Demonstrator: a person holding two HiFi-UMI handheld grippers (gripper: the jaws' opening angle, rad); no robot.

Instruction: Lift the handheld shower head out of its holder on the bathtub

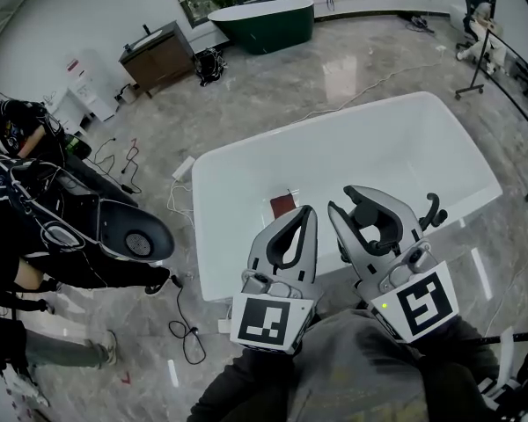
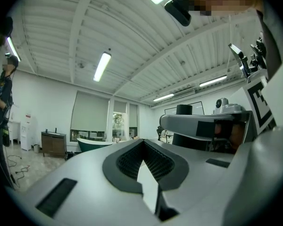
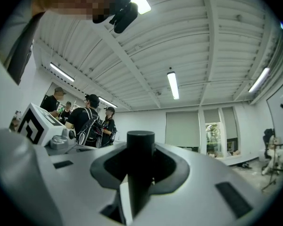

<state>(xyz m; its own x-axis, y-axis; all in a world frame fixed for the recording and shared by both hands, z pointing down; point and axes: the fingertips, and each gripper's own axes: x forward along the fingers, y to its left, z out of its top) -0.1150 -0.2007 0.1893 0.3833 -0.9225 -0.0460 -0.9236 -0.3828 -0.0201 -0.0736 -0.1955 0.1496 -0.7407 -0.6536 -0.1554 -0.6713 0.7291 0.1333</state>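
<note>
Both grippers are raised close to the head camera, above the white bathtub (image 1: 238, 170). My right gripper (image 1: 341, 199) is shut on the black handle of the shower head (image 1: 376, 229), and a black part of it sticks out to the right of the jaws. In the right gripper view the handle (image 3: 140, 173) stands upright as a dark cylinder between the pads. In the left gripper view its top (image 2: 184, 109) shows above the right gripper. My left gripper (image 1: 306, 211) is beside it on the left, its tips together with nothing between them. I cannot make out the holder.
A small red-brown patch (image 1: 283, 205) lies on the tub near its near rim. A dark green bathtub (image 1: 264, 20) and a wooden cabinet (image 1: 158, 58) stand at the back. People (image 1: 18, 121) stand at the left by a dark tub (image 1: 132, 231). Cables (image 1: 187, 328) run over the marble floor.
</note>
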